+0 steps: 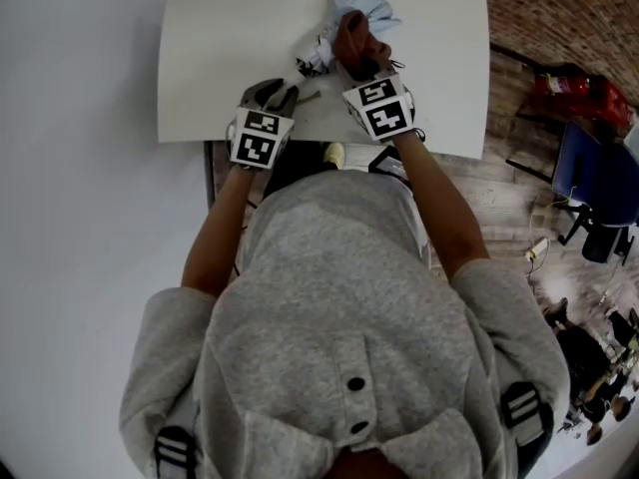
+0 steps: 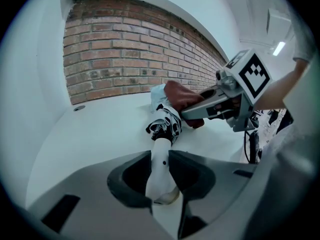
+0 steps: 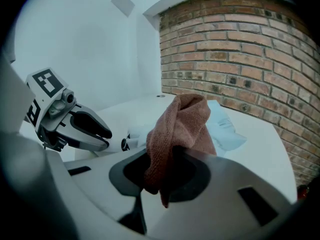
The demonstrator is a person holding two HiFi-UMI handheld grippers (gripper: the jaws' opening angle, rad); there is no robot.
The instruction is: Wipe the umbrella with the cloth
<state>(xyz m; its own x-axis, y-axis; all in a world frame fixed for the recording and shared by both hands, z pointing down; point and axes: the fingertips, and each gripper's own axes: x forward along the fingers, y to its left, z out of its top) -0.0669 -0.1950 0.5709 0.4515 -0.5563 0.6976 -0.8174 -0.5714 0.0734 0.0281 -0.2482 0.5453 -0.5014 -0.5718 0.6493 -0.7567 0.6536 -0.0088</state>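
Head view: left gripper clamps the umbrella by its handle, right gripper pinches the brown cloth covering part of it; red canister sits upper right.

The umbrella lies on the table, its handle between the left hand-held gripper's jaws; just right, the right hand-held gripper holds the cloth on the umbrella's far end; a brick wall stands behind the table.
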